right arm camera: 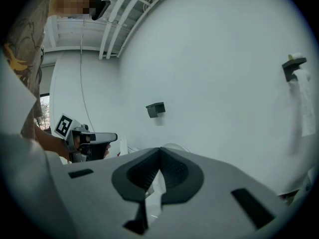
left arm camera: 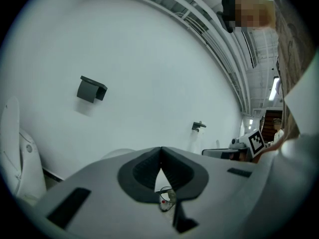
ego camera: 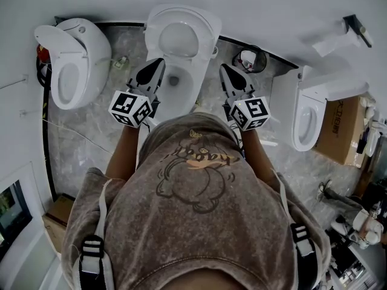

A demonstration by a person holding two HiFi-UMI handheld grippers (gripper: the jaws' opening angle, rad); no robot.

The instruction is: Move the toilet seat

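- Left gripper (ego camera: 158,64): jaws pressed together, nothing btwn them. It hangs centre-left in the head view, just left of the bowl (ego camera: 195,88), tips toward the wall (ego camera: 272,8).
- Right gripper (ego camera: 225,70): same, jaws closed tight & empty. It hangs centre-right, just right of the bowl.
- Toilet seat (ego camera: 179,40) of the middle toilet: upper centre of the head view. It looks tipped up toward the wall, w/ the bowl's drain showing below it. Can't tell from above whether ring & lid are both up.
- That fits two stages: seat raised & job about over, or seat up & due to come down. Don't pick a direction on this alone.
- If you do touch the seat, closed jaws can't pinch its rim. Part them for a grip, or push w/ the flat of a closed tip.
- Contact at the free edge, far from the hinge, likely means less force & less slip on glossy plastic.
- Keep the idle gripper out of the swing path.
- Both gripper views show mostly bare wall, so aim by the head view.
- Go slow near end of travel so nothing slams.
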